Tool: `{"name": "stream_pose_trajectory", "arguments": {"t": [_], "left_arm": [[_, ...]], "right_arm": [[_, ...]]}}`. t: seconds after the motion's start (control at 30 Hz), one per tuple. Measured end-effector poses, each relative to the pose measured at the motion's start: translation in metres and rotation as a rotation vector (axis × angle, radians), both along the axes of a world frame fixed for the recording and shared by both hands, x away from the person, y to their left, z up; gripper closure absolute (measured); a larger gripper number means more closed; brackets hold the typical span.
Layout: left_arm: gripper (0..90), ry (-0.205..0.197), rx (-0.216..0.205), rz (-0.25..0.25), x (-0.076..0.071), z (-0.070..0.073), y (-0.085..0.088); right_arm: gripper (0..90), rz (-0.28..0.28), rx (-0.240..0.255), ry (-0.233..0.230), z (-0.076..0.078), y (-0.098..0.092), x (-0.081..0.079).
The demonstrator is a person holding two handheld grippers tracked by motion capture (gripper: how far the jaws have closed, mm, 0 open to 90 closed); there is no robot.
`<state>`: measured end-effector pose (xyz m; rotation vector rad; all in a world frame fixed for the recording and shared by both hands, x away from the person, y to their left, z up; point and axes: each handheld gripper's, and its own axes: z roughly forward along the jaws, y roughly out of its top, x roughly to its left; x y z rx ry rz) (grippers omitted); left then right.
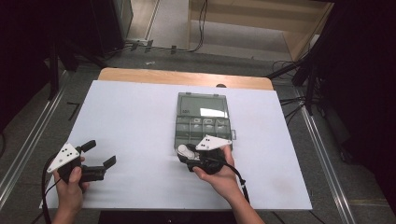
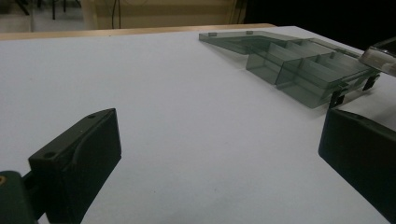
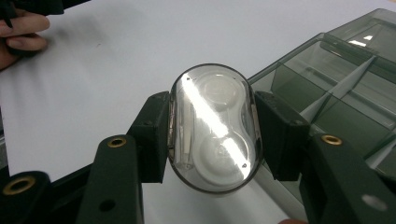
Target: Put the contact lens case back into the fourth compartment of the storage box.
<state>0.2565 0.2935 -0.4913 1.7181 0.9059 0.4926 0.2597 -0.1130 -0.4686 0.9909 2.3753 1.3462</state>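
Note:
A clear oval case with white round parts inside sits between the jaws of my right gripper, which is shut on its two long sides. In the high view the case is held just off the front left corner of the smoky grey compartment box, whose lid lies open toward the far side. The box's open compartments lie right of the case. My left gripper is at the table's front left, open and empty, pointing toward the box.
A white sheet covers the wooden table, whose far edge shows as a bare strip. Cables run on the floor beyond. A person's fingers appear at the upper left of the right gripper view.

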Motion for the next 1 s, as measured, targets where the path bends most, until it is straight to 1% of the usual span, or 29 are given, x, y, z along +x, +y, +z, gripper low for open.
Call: {"name": "stream_pose_trajectory", "arguments": {"t": [0.27, 0.5, 0.83, 1.0], "left_arm": [[0.0, -0.002, 0.008, -0.002, 0.000, 0.000, -0.001], [0.0, -0.002, 0.008, -0.006, 0.000, 0.000, -0.001], [0.0, -0.004, 0.011, -0.012, 0.000, 0.000, -0.002], [0.0, -0.004, 0.014, -0.012, 0.000, 0.000, -0.002]], "right_arm": [[47.3, -0.010, 0.007, -0.001, 0.002, -0.005, 0.001], [47.3, -0.026, 0.019, -0.001, 0.004, -0.010, 0.003], [47.3, -0.045, 0.020, -0.005, 0.007, -0.018, 0.005], [47.3, -0.052, 0.030, -0.008, 0.009, -0.021, 0.006]]}}
